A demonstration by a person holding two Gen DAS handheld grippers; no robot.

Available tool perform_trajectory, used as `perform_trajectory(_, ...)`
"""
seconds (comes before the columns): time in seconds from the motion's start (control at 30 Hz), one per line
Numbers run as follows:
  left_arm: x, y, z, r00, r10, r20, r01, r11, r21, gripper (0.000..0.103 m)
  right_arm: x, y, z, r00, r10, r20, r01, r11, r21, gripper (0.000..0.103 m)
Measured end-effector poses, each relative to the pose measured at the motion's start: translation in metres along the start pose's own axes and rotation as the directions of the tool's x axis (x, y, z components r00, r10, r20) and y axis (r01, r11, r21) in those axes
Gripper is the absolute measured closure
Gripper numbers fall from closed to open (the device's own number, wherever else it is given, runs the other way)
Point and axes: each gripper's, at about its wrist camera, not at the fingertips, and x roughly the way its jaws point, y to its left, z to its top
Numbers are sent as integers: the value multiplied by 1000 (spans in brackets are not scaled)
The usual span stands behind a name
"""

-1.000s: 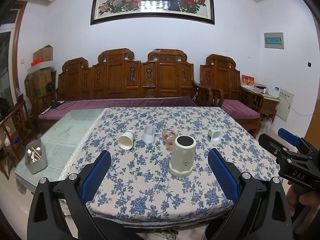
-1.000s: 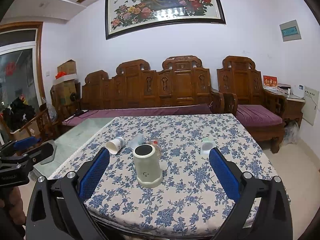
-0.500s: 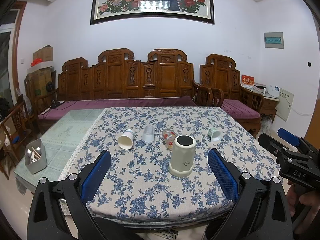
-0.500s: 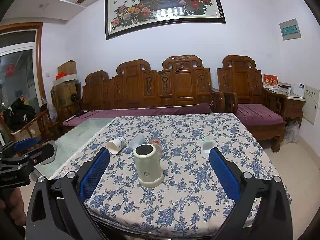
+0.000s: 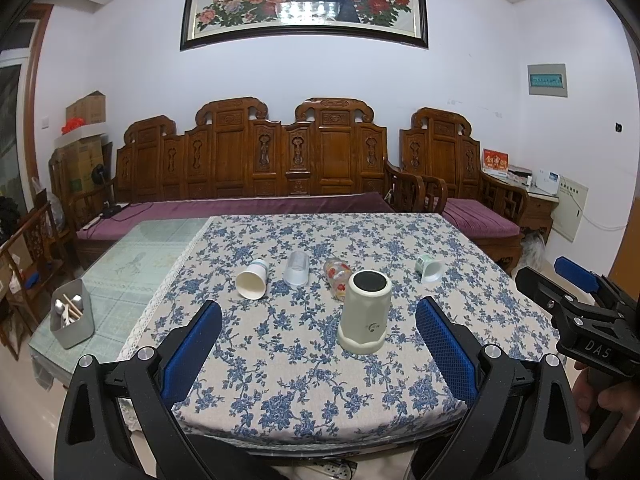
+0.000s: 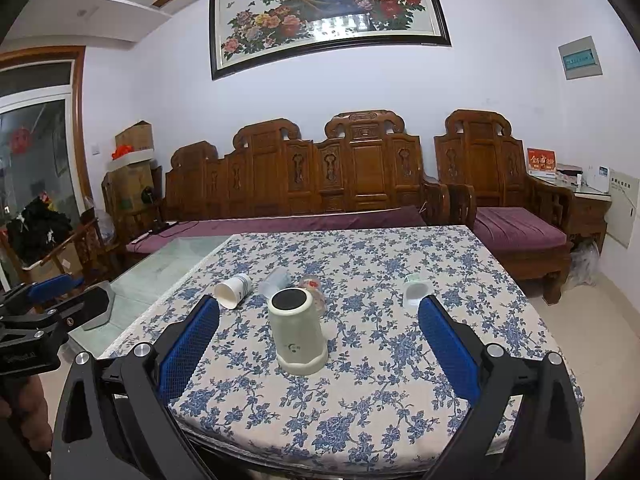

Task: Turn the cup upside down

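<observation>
A cream cup (image 5: 365, 312) stands on the floral tablecloth with its wide end down and a dark round top; it also shows in the right wrist view (image 6: 298, 332). Behind it several cups lie on their sides: a white paper cup (image 5: 252, 279) (image 6: 233, 290), a clear plastic cup (image 5: 296, 268) (image 6: 276, 281), a red-patterned glass (image 5: 338, 273) (image 6: 313, 286) and a small white-green cup (image 5: 429, 269) (image 6: 416, 291). My left gripper (image 5: 318, 346) is open and empty, near the table's front edge. My right gripper (image 6: 318, 346) is open and empty, also at the front edge.
The table (image 5: 280, 380) carries a blue floral cloth; its left part is bare glass (image 5: 132, 256). A grey utensil holder (image 5: 72, 320) stands at the left edge. A carved wooden sofa (image 5: 280, 160) runs behind the table. The other gripper shows at each view's side (image 5: 580, 320) (image 6: 44, 320).
Almost nothing: the right wrist view has drifted slightly; both grippers stay open and the cups have not moved.
</observation>
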Motion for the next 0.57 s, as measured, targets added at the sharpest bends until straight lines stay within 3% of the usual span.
perform_trajectory(0.57,0,-1,0,1000,-1,1,1,1000,-1,9,0,2,-2,1000,-3,1,3,1000,1,3)
